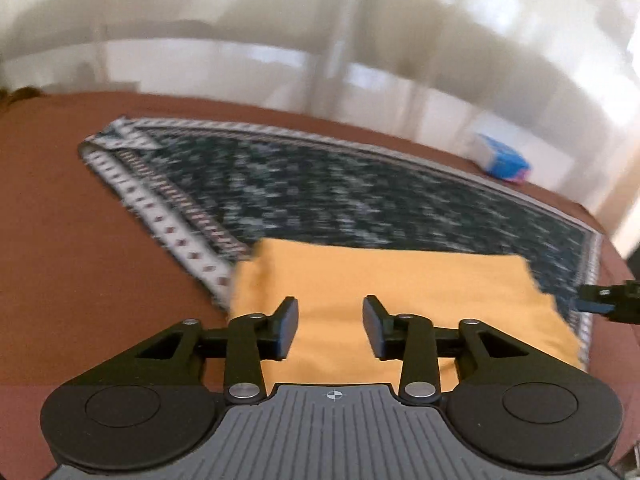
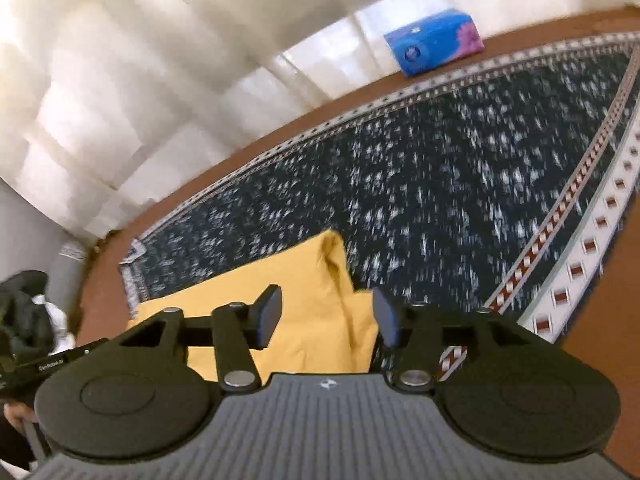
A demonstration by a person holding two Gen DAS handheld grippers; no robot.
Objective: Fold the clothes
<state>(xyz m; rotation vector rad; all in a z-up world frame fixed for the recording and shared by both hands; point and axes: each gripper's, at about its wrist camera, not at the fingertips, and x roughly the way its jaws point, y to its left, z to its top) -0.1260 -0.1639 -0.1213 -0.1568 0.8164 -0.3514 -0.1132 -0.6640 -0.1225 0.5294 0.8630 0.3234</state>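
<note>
Below, both the left gripper (image 1: 330, 328) and right gripper (image 2: 326, 314) gape empty above smooth, folded yellow cloth (image 1: 400, 292).

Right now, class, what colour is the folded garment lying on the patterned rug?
Mustard yellow, plain; the folded garment shows best in the left wrist view.

There is little for you to read here. In your right wrist view, at about eight o'clock near the left edge, a black device (image 2: 44, 364) carries a small white label that looks like "DenRobot AI" (the first letters are too small and soft to be sure of). At about one o'clock in the same view, the blue tissue box (image 2: 434, 40) shows a round white emblem and a pink flower print, but no wording on it can be made out. In your left wrist view the same box (image 1: 500, 158) sits at about two o'clock, blurred, with nothing legible.
</note>
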